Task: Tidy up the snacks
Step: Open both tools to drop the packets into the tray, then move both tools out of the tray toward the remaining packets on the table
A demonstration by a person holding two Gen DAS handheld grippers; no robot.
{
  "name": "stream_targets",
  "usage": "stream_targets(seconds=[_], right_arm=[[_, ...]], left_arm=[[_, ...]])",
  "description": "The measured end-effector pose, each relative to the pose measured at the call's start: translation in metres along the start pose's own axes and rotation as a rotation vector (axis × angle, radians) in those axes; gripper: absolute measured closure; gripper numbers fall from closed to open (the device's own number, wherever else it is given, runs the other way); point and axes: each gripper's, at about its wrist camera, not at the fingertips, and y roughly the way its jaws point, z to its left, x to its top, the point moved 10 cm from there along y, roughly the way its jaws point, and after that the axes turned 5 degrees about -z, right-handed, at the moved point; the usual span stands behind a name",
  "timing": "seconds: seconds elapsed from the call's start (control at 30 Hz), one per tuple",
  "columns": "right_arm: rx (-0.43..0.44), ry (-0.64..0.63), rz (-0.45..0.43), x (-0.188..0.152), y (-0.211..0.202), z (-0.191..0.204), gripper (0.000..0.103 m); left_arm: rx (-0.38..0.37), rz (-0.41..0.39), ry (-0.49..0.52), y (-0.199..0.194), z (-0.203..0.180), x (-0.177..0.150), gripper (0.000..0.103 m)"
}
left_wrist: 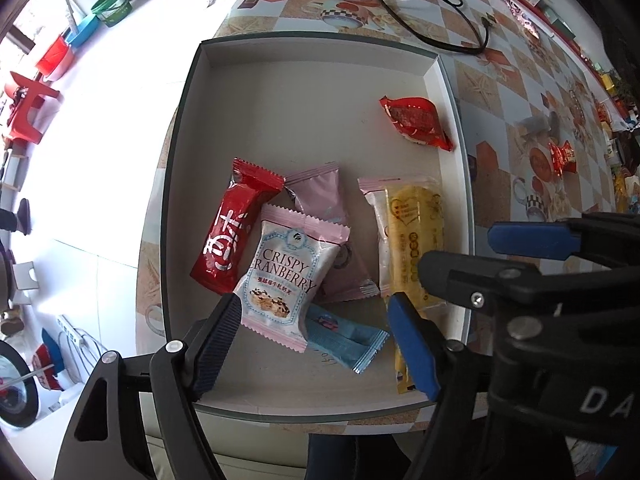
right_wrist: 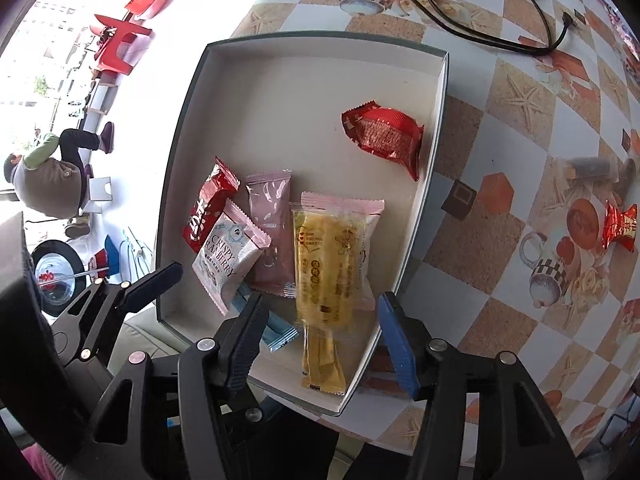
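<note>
A shallow box (left_wrist: 304, 92) with pale inner walls sits at the near edge of the table and holds the snacks: a pink-and-white Crispy Cranberry pack (left_wrist: 286, 276) lies over a mauve packet (left_wrist: 320, 196) and a light blue packet (left_wrist: 346, 338), with a red bar (left_wrist: 226, 232) just beside it. A yellow packet (right_wrist: 328, 264) lies along the box's right side, and a red wrapper (right_wrist: 386, 136) lies apart near the far corner. The left gripper (left_wrist: 316, 344) hangs released above the cranberry pack, jaws apart, nothing between them. The right gripper (right_wrist: 320, 340) is also open, its fingers straddling the yellow packet without pressing it. Outside the box, a red candy (right_wrist: 620, 226) and a black cable (left_wrist: 424, 4) lie on the checkered tablecloth (right_wrist: 500, 128). Beyond the table, a red stool (right_wrist: 118, 42) stands on the bright floor.
</note>
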Motion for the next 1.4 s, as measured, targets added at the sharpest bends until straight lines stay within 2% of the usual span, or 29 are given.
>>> stream_targets(seconds=[0.03,0.1,0.47,0.5,0.53,0.8,1.0,1.4], right_arm=[[0.000,0.004,-0.002,0.000,-0.001,-0.001,0.042],[-0.004,0.016,-0.010,-0.001,-0.005,-0.009,0.018],[-0.039,0.130,-0.024,-0.006,-0.016,-0.061,0.016],[-0.044,0.142,-0.022,-0.008,-0.017,-0.066,0.004],[-0.044,0.155,-0.025,-0.009,-0.017,-0.071,0.000],[-0.049,0.239,-0.028,-0.020,-0.025,-0.110,0.000],[-0.087,0.317,-0.009,-0.045,-0.024,-0.157,0.000],[-0.252,0.500,0.075,-0.149,-0.012,-0.287,0.000]], left_arm=[[0.001,0.001,0.004,0.000,-0.002,0.001,0.024],[-0.001,-0.003,0.004,0.000,-0.005,0.004,0.024],[0.006,-0.016,0.050,0.002,-0.035,0.016,0.024],[0.006,-0.016,0.053,0.002,-0.037,0.018,0.024],[0.006,-0.015,0.060,0.002,-0.042,0.019,0.024],[0.009,-0.011,0.109,0.003,-0.066,0.026,0.024],[0.004,-0.005,0.155,0.002,-0.090,0.026,0.024],[0.003,0.015,0.268,0.007,-0.146,0.024,0.023]])
